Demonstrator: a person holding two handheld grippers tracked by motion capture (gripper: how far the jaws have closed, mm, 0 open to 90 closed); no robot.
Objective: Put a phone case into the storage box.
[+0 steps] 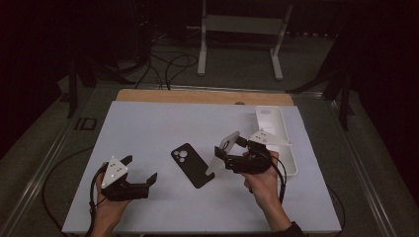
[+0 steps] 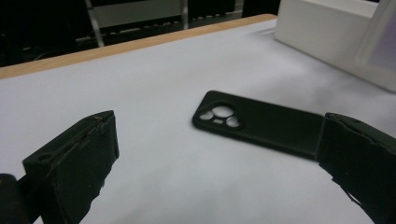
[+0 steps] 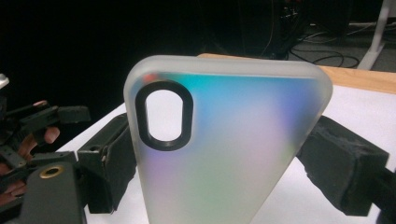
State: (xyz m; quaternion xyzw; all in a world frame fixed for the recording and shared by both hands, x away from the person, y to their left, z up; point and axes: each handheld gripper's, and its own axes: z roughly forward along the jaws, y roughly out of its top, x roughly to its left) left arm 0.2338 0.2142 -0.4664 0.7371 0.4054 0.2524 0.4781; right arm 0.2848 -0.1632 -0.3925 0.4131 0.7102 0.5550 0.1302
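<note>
Two phone cases, one lifted
The right gripper held the frosted case upright between its jaws. At its nine o'clock, the black case lay on the table; the left gripper, jaws wide and empty, probably aimed to take it.

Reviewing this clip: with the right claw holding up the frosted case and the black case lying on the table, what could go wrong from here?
1. The right claw pinches the frosted case only by its edges, held upright and tilted; it may twist or slip out.
2. The open left claw sits close to the black case, which lies flat; a grab may just push it along the white mat.
</note>
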